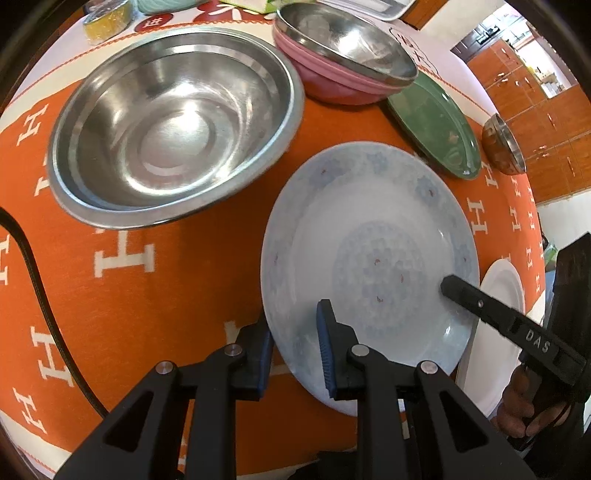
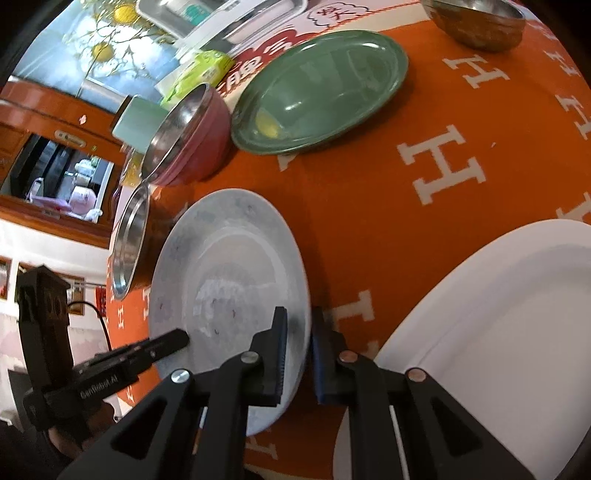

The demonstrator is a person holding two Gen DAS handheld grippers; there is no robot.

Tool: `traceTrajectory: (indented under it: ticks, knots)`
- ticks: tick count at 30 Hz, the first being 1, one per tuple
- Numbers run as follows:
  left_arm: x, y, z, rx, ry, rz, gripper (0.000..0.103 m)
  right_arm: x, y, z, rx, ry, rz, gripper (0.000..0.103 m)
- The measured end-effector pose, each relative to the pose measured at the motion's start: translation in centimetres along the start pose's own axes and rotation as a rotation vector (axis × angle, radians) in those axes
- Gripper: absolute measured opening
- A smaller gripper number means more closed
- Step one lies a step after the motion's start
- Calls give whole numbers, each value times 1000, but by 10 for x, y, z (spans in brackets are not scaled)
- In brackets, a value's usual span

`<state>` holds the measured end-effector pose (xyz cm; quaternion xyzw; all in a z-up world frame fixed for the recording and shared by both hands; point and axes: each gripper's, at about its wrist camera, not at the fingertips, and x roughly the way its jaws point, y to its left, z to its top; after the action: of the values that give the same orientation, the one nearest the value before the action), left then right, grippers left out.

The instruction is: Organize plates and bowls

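A pale blue patterned plate (image 1: 369,236) lies on the orange cloth; it also shows in the right wrist view (image 2: 229,258). My left gripper (image 1: 295,347) straddles its near left rim, one pad over the plate and one outside, with a visible gap. My right gripper (image 2: 299,354) straddles the opposite rim the same way, jaws close around the edge. The right gripper's finger (image 1: 480,302) shows over the plate in the left view. A white plate (image 2: 498,332) lies beside it, a green plate (image 1: 436,125) farther back.
A large steel bowl (image 1: 173,122) stands at the left. A steel bowl nested in a pink bowl (image 1: 343,62) is behind it. A small brown bowl (image 1: 502,144) sits at the far right. A metal tray (image 2: 221,14) and clutter line the back edge.
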<state>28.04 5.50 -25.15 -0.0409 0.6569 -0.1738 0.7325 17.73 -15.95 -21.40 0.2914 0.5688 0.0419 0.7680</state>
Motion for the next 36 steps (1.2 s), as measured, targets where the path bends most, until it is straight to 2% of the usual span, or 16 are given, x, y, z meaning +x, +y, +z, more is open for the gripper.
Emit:
traceTrajectory:
  ticks: [6, 11, 28, 36]
  knots:
    - [-17, -4, -6, 22, -53, 9, 19, -10, 14, -2, -73, -26, -16, 11]
    - [-29, -5, -12, 28, -81, -14, 19, -24, 20, -8, -104, -70, -15, 11]
    - [-92, -46, -50, 192, -255, -85, 19, -103, 28, -45, -177, -316, -24, 11]
    - [-107, -70, -71, 251, -296, -115, 19, -138, 23, -68, -200, -399, -54, 11]
